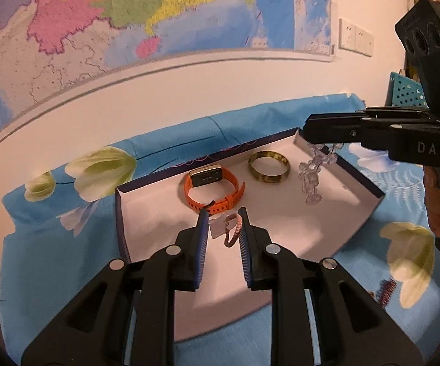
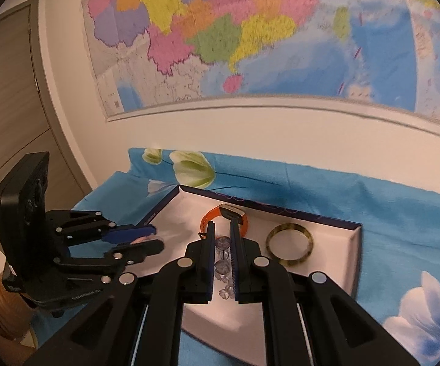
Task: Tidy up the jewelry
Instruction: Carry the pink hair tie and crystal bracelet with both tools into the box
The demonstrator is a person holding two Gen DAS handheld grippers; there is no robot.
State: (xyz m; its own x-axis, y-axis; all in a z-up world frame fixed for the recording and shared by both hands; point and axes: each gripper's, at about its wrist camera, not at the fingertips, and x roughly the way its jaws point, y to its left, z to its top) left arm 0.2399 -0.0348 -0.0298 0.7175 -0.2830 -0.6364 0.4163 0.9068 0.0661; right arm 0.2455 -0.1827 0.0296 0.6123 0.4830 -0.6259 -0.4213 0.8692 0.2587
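A shallow white box with a dark blue rim lies on the blue floral cloth. Inside it rest an orange watch and an olive-gold bangle. My left gripper is shut on a pink braided bracelet with a white tag, held over the box's near half. My right gripper is shut on a clear bead bracelet, which dangles over the box's right side, next to the bangle.
The blue floral cloth covers the surface against a white wall with a large map. A blue perforated basket stands at the far right. A small reddish-brown item lies on the cloth right of the box. A door is at the left.
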